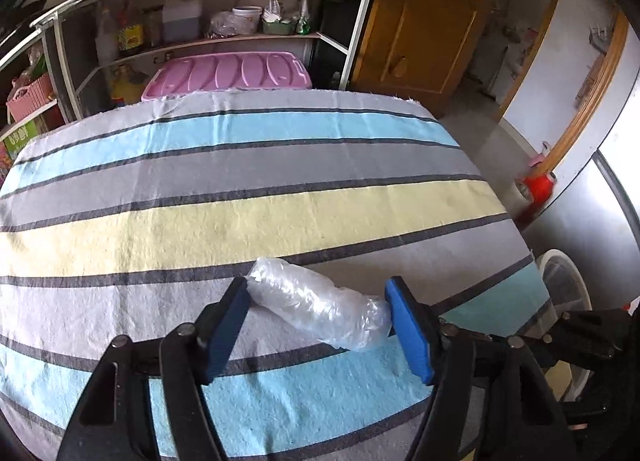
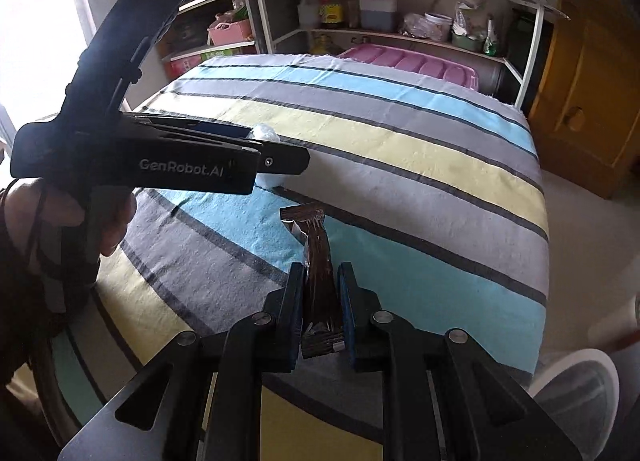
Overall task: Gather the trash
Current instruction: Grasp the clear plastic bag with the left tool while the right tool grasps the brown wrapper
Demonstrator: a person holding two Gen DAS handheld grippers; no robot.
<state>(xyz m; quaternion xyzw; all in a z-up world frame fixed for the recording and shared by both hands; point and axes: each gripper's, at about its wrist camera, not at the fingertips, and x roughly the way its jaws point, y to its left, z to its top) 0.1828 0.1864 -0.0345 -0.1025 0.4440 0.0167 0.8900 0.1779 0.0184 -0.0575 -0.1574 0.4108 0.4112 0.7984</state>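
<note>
The left gripper [image 1: 318, 307] stands partly open around a crumpled clear plastic wrap [image 1: 320, 307] lying on the striped worktop [image 1: 240, 217]; its blue pads [image 1: 408, 329] sit at the wrap's two ends, contact uncertain. The right gripper [image 2: 320, 293] is closed tight on a dark brown wrapper [image 2: 318, 273], lifted above the cloth.

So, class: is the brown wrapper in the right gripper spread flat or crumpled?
Crumpled. The brown wrapper stands pinched narrow between the right gripper's blue pads, its top end twisted and creased above the striped tablecloth.
</note>
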